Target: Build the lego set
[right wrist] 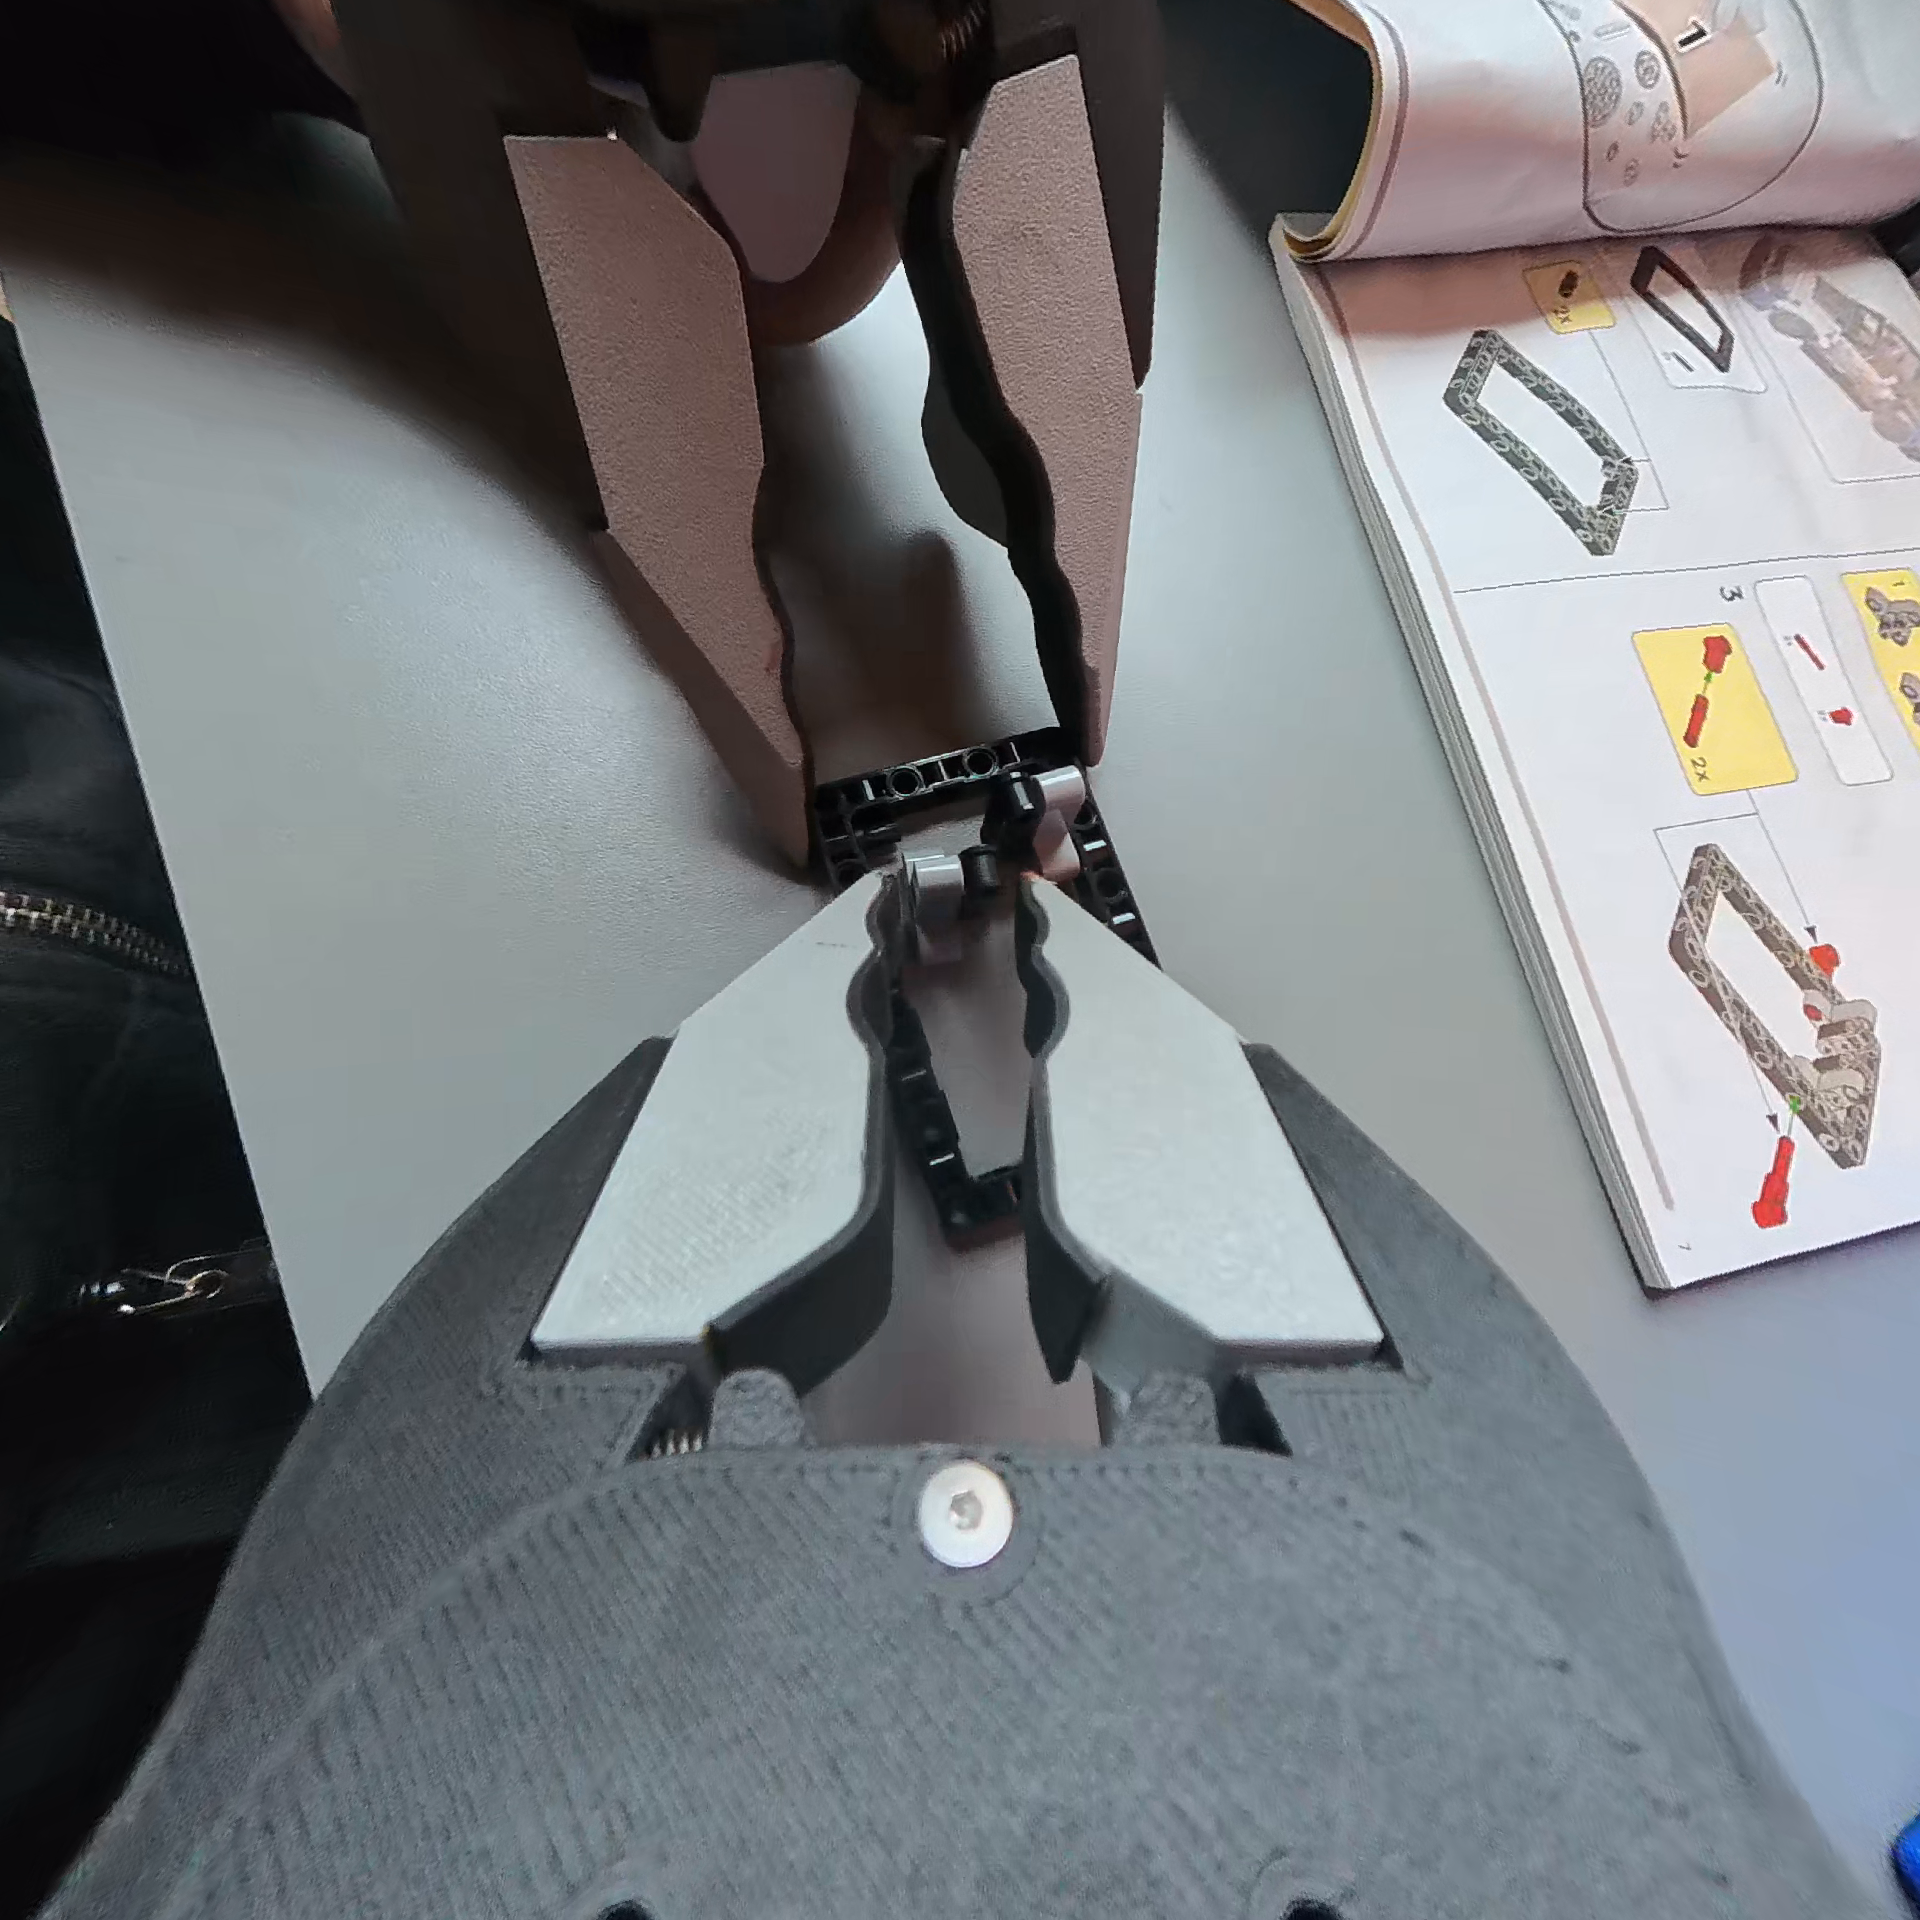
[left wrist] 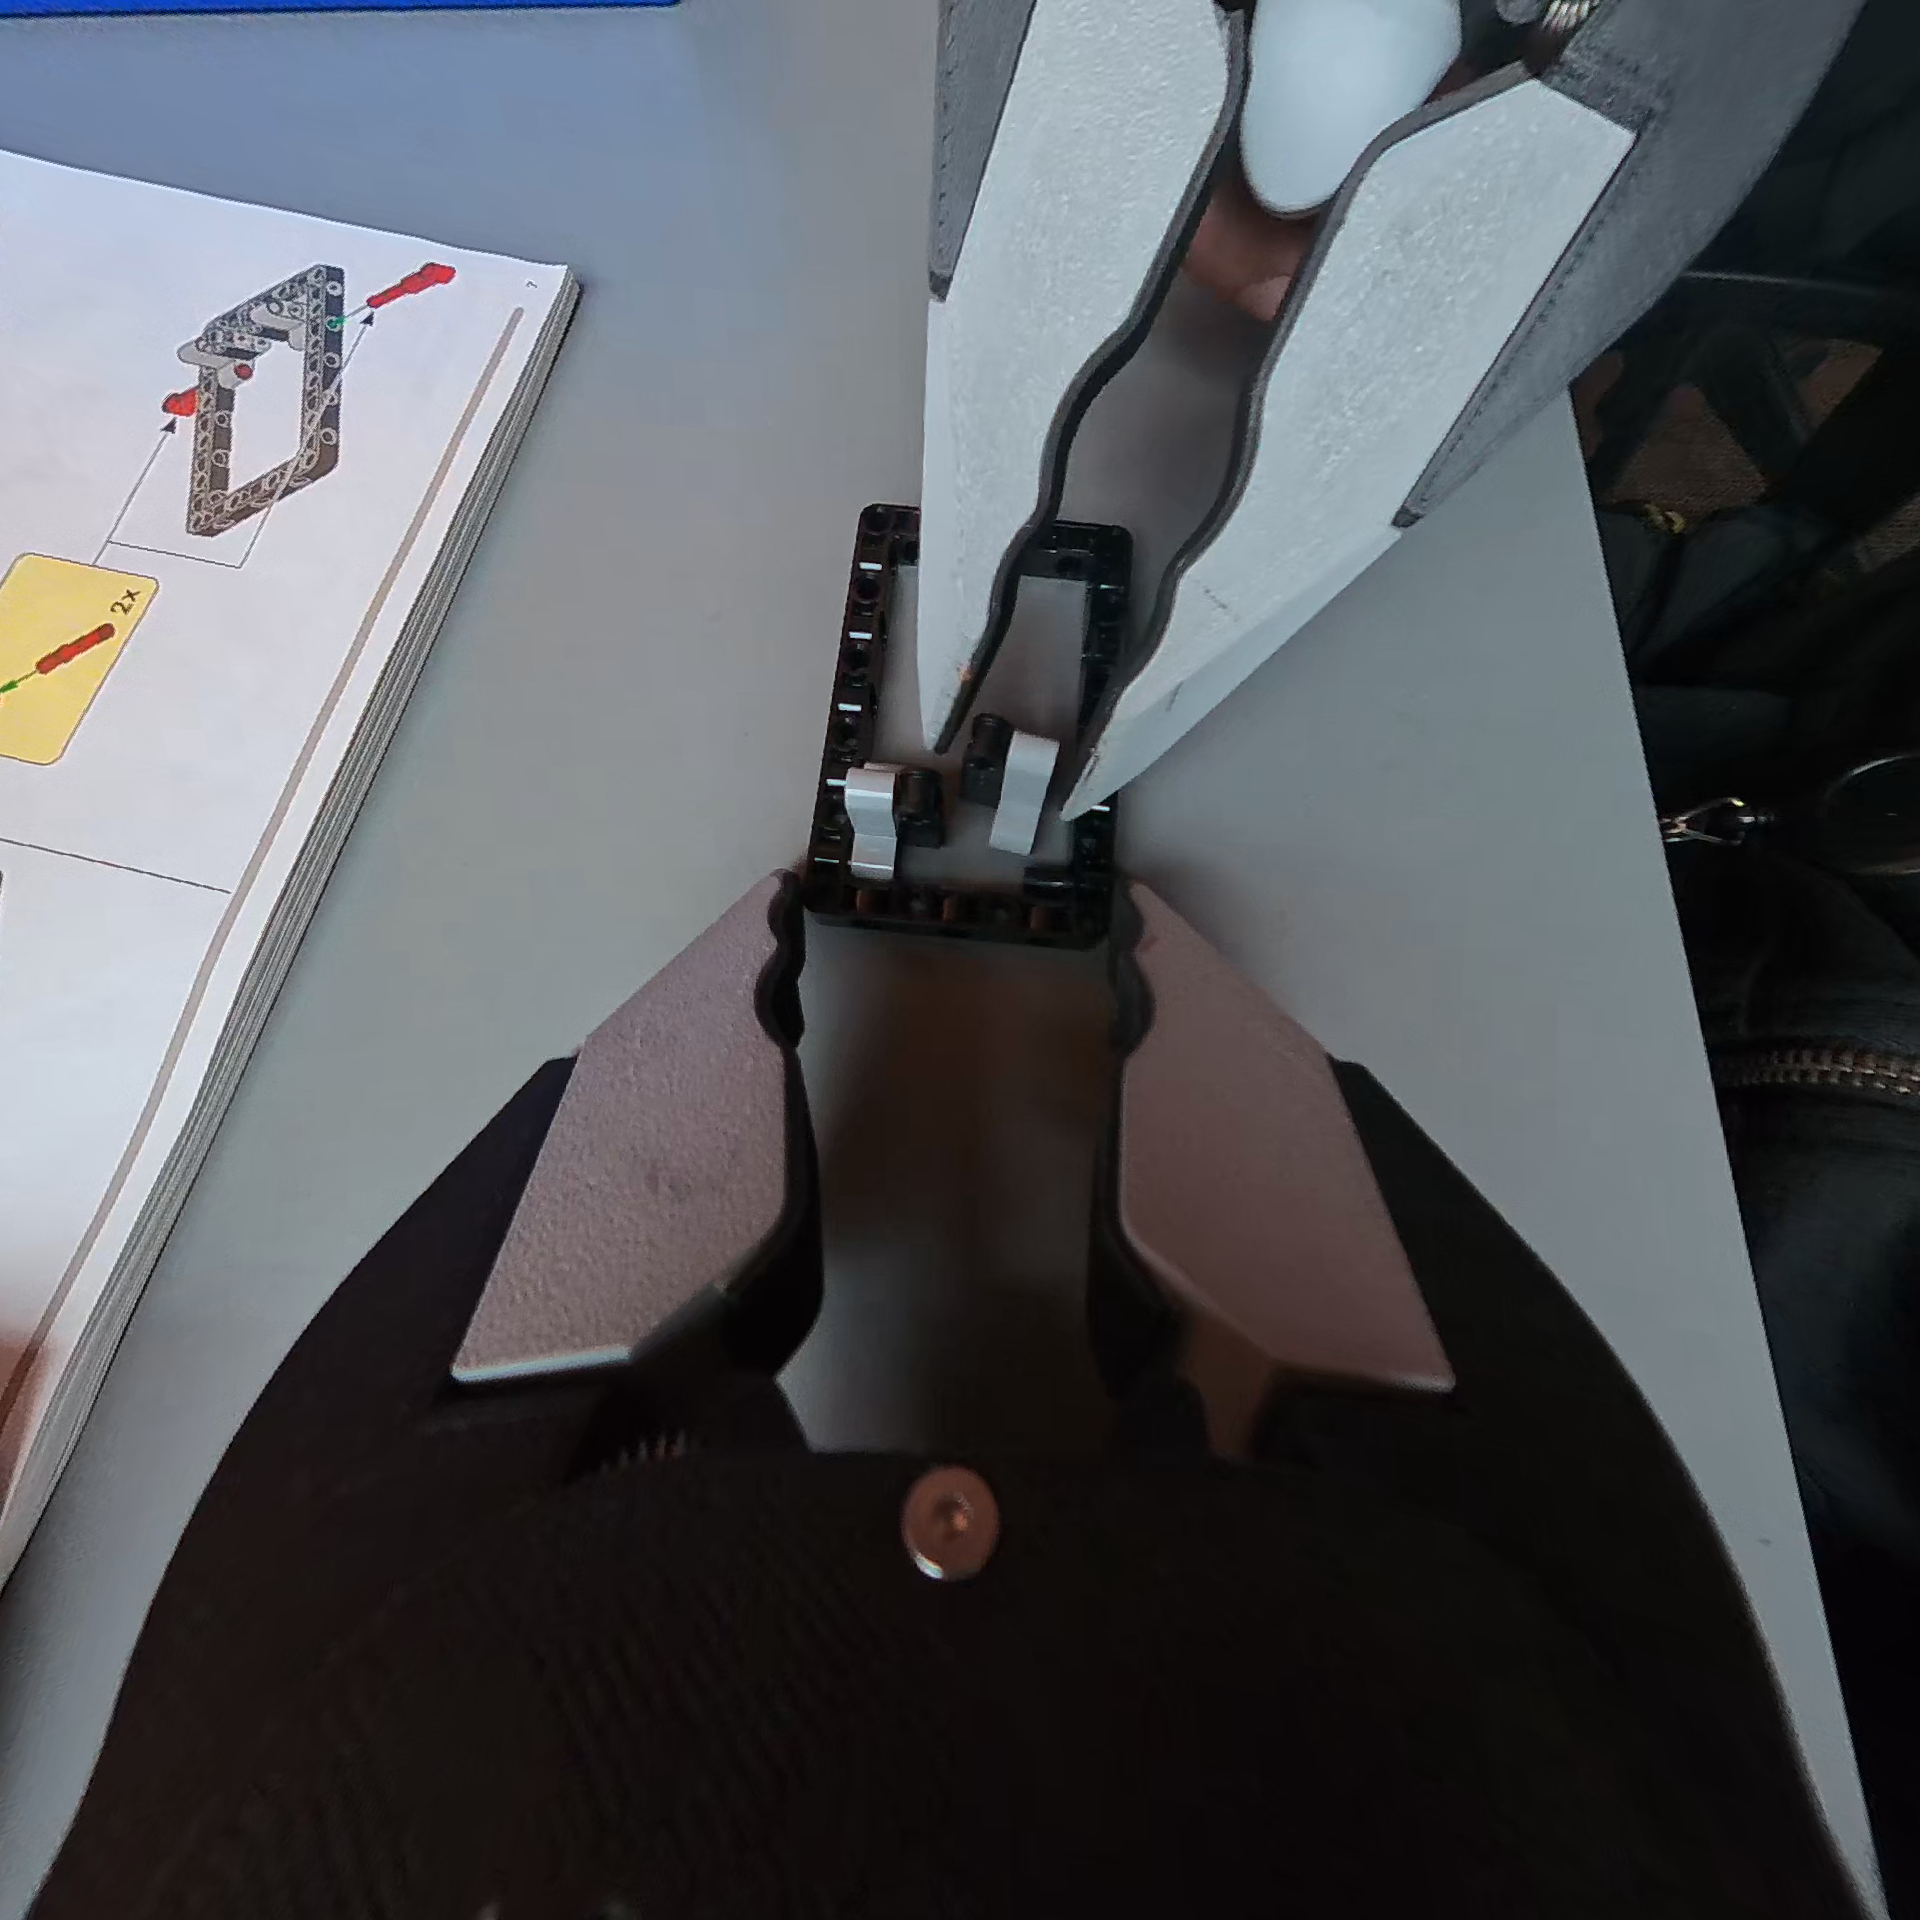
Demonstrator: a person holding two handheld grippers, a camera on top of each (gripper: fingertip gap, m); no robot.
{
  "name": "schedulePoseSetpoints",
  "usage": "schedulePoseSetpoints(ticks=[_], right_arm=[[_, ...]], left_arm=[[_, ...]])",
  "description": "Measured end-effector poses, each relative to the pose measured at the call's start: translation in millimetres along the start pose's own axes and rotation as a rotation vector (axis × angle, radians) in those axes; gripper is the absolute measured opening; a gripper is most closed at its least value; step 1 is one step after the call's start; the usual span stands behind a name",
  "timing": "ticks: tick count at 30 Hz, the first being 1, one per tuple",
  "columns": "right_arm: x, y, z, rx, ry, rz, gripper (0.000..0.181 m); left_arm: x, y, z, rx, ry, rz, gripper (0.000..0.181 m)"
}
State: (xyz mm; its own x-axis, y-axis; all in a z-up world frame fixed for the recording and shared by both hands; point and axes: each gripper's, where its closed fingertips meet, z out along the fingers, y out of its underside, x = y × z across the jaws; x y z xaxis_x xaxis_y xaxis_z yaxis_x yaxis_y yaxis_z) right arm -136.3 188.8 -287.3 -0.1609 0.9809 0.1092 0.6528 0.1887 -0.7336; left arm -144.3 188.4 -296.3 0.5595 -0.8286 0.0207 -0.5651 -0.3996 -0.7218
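Note:
A black rectangular Lego frame [left wrist: 857, 665] lies flat on the grey table. My left gripper [left wrist: 961, 899] is shut on the frame's near short end, one fingertip at each corner. A grey connector with a black pin [left wrist: 873, 821] sits on the frame's left rail. My right gripper [left wrist: 1008, 779] comes in from the far side over the frame and is shut on a second grey connector with a black pin [left wrist: 1023, 790] inside the frame near its right rail. In the right wrist view, my right gripper [right wrist: 961, 883] holds that connector [right wrist: 930, 883] over the frame [right wrist: 904, 779], and the left gripper [right wrist: 940, 795] is opposite.
An open instruction booklet [left wrist: 260, 623] lies on the table to the left; in the right wrist view the booklet [right wrist: 1662, 727] is on the right. The table edge [left wrist: 1662, 935] runs close by, with a dark bag with a zipper [left wrist: 1818, 1070] beyond it. Less than 4 cm separates the two grippers' tips.

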Motion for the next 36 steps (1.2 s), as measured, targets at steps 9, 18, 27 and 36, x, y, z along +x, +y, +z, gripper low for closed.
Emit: schedulePoseSetpoints(ticks=[9,18,27,36], right_arm=[[0.4,3.8,-4.6,-0.036,-0.005,-0.016,0.014],[-3.0,1.7,0.8,-0.025,-0.023,-0.025,0.005],[-4.7,-0.5,2.3,-0.062,0.038,0.061,0.004],[-10.3,-0.8,1.4,-0.044,-0.028,0.005,0.002]], left_arm=[[0.0,-0.1,-0.1,0.001,0.000,0.001,0.057],[1.2,-0.1,0.1,0.001,0.007,0.006,0.057],[0.5,-0.1,0.1,0.001,-0.001,0.000,0.057],[1.1,0.3,-0.2,0.001,0.000,0.002,0.057]])
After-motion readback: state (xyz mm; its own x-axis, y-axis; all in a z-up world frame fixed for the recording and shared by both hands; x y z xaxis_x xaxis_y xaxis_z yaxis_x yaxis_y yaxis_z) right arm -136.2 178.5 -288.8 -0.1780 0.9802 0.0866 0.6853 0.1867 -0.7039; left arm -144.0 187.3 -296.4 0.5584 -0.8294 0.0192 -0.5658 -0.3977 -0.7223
